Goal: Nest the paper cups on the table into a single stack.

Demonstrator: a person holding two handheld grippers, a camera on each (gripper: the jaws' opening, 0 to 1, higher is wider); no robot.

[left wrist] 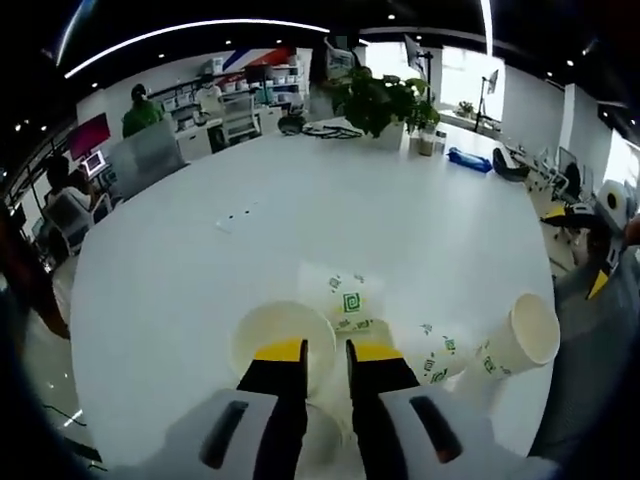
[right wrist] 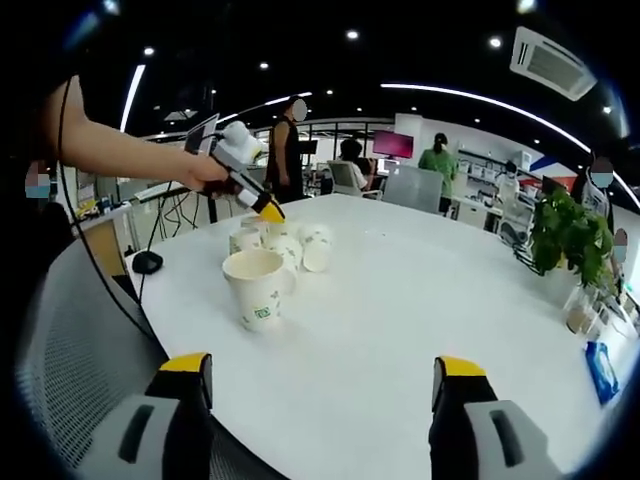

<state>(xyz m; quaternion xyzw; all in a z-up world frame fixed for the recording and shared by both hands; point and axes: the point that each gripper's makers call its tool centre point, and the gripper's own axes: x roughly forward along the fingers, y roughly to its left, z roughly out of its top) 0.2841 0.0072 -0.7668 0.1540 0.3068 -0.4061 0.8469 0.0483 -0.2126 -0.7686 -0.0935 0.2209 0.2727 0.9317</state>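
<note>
The left gripper (left wrist: 325, 355) has its jaws drawn nearly together with a thin gap, and they appear to pinch the near rim of an upright paper cup (left wrist: 283, 340) whose mouth opens toward the camera; whether the rim is truly caught I cannot tell for sure. In the right gripper view this gripper (right wrist: 268, 210) hangs over the cluster of cups at the table's left side. The right gripper (right wrist: 325, 385) is spread wide, holding nothing, well back from the cups.

The white table (left wrist: 300, 220) is broad and bare beyond the cups, leaving plenty of room.

Just right of the left jaws lie tipped cups (left wrist: 440, 360), one with its mouth (left wrist: 535, 328) pointing away to the right, near the table's edge. A lone upright cup (right wrist: 257, 288) stands between the cluster and the right gripper.

The left gripper is much nearer the cups. Nesting likely means lifting straight up, then lowering along another cup's upright axis.
</note>
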